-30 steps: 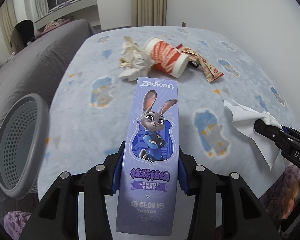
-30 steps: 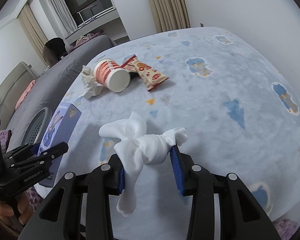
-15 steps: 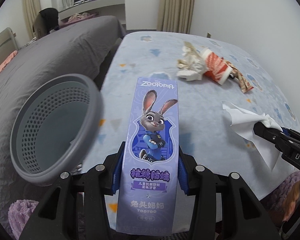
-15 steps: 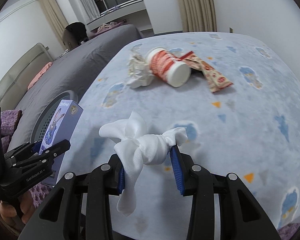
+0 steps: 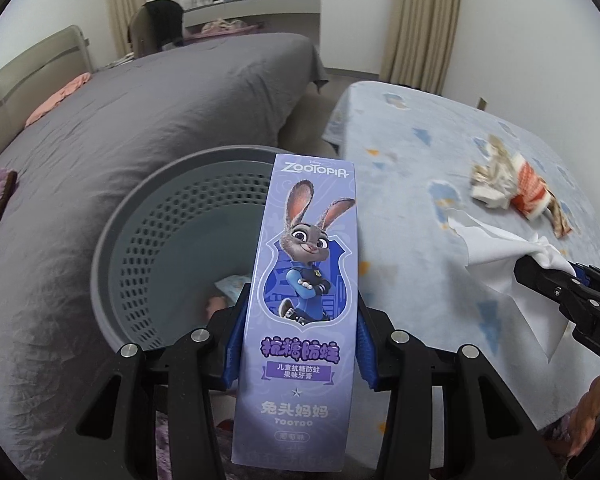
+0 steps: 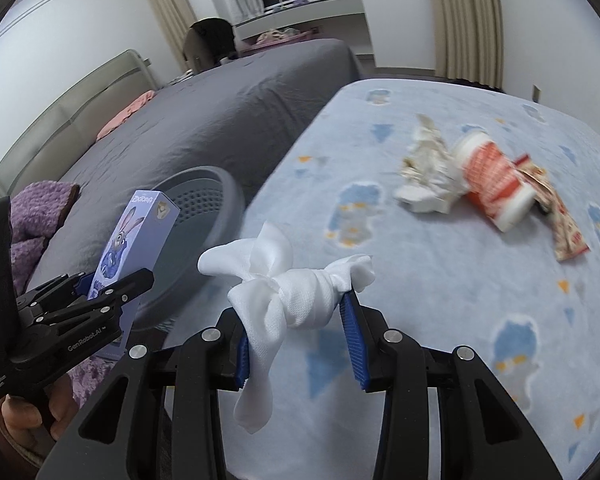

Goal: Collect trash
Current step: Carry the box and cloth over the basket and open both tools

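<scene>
My left gripper [image 5: 298, 340] is shut on a tall purple toothpaste box [image 5: 304, 280] with a cartoon rabbit on it, held over the near rim of a grey perforated basket [image 5: 140, 240]. The basket [image 6: 216, 196] stands between the grey bed and the blue-sheeted bed. My right gripper [image 6: 296, 336] is shut on a crumpled white tissue [image 6: 288, 288], above the blue sheet near its left edge. In the left wrist view the tissue [image 5: 508, 256] and right gripper [image 5: 556, 284] show at the right. The left gripper [image 6: 104, 292] and box [image 6: 132, 240] appear at left in the right wrist view.
On the blue sheet [image 6: 440, 280] lie crumpled paper [image 6: 424, 172], a red-and-white cup [image 6: 492, 180] on its side and a snack wrapper [image 6: 560, 220]. A small item lies in the basket bottom [image 5: 232, 284]. The grey bed [image 5: 120, 140] fills the left. A hand [image 6: 24, 420] holds the left gripper.
Both grippers have swung left, away from the trash on the blue sheet. The basket has come from the left edge to sit under the toothpaste box. Both grips are unchanged.
</scene>
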